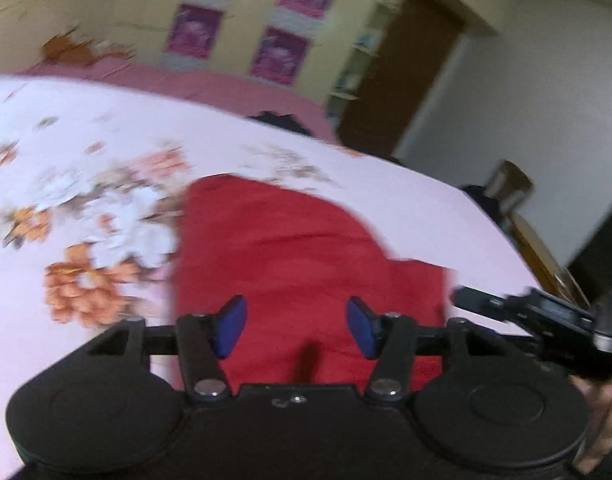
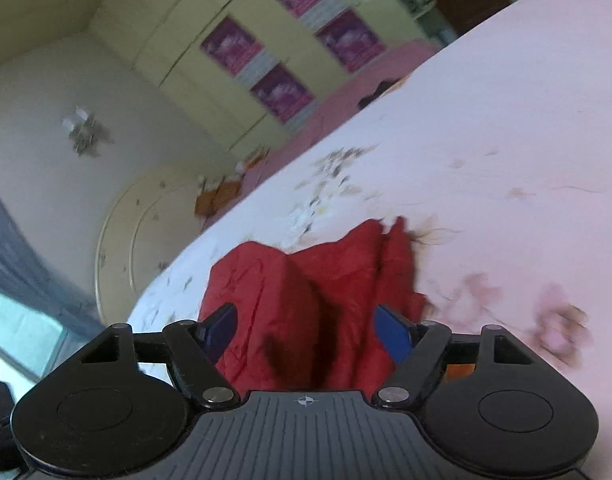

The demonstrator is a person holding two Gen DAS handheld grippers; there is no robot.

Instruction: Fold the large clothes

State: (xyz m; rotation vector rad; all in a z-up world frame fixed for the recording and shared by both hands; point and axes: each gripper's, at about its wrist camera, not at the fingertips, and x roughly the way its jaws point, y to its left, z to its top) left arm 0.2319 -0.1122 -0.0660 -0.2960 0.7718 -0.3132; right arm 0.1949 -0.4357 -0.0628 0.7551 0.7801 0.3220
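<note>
1. Red cloth, a soft thin-looking garment point(image 1: 306, 256), lies on the bed's pale pink flowered sheet point(image 1: 86, 152), near the edge closest to both hands. From the left wrist view it reads as a fairly flat slab with one straight side edge; from the right wrist view it point(image 2: 326, 288) is rumpled, with a deep crease down the middle and a loose peak at the far end.

2. Left gripper point(image 1: 297, 326): its blue pads point(image 1: 232, 326) stand spread, with nothing pinched; red cloth shows in the gap but lies below them, so far as the blur lets me judge.

3. Right gripper point(image 2: 312, 330): jaws wide apart too, empty, hovering over the near end of the garment. It also shows at the right edge of the left wrist view, just beside the cloth.

4. My guess is that the step in hand is a fresh grasp for the next fold. To do it well, each gripper should take one near corner, not a mid-fabric bunch.

5. Pinch through every layer at the edge, or the lower layer will slide and spoil the fold.

6. Smooth the central crease first, I think, then carry both corners over evenly.

7. Beyond the bed stand a pale yellow wardrobe point(image 2: 210, 40) with magenta panels and a brown door point(image 1: 394, 80).
</note>
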